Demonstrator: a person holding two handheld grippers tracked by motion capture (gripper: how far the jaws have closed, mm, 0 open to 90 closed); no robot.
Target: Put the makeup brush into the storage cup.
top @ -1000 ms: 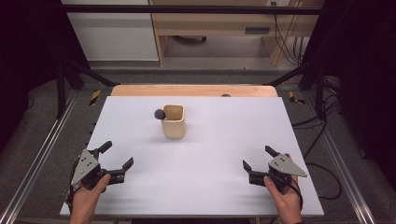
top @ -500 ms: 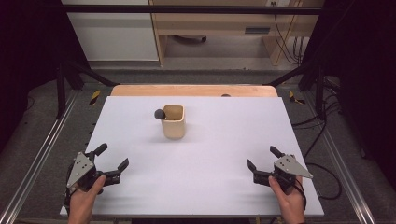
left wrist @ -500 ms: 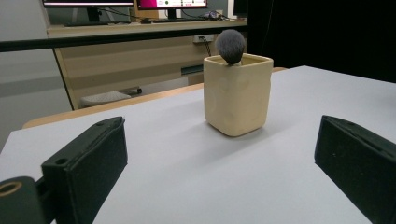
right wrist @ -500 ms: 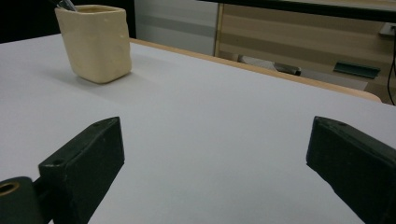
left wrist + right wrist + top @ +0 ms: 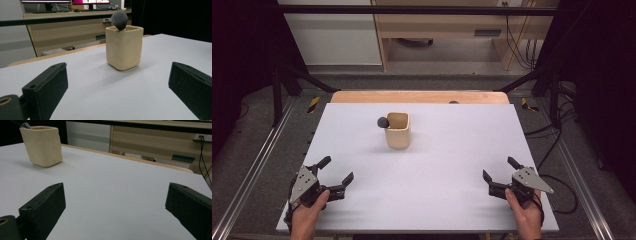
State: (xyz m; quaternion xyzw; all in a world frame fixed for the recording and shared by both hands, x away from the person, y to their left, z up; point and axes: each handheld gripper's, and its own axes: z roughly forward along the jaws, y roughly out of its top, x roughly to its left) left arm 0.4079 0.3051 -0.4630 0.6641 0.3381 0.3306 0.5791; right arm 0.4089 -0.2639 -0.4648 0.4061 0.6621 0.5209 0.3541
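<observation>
A cream square cup (image 5: 398, 130) stands upright near the middle back of the white table (image 5: 432, 165). A brush with a dark grey fluffy head (image 5: 383, 121) leans out of the cup's left side. The left gripper view shows the cup (image 5: 124, 47) ahead with the brush head (image 5: 119, 20) above its rim. In the right gripper view the cup (image 5: 42, 145) is far off at upper left. My left gripper (image 5: 336, 171) rests open at the table's front left corner, nothing between its jaws. My right gripper (image 5: 499, 169) is open at the front right, also holding nothing.
A wooden strip (image 5: 419, 96) runs along the table's far edge. Metal rails (image 5: 254, 165) flank the table on the floor. Cables (image 5: 557, 140) lie at the right. A desk with monitors (image 5: 65, 2) stands behind.
Both hands have drawn back toward the table's front edge, the left one also outward to the left. Both grippers stay open. The cup and brush have not moved.
</observation>
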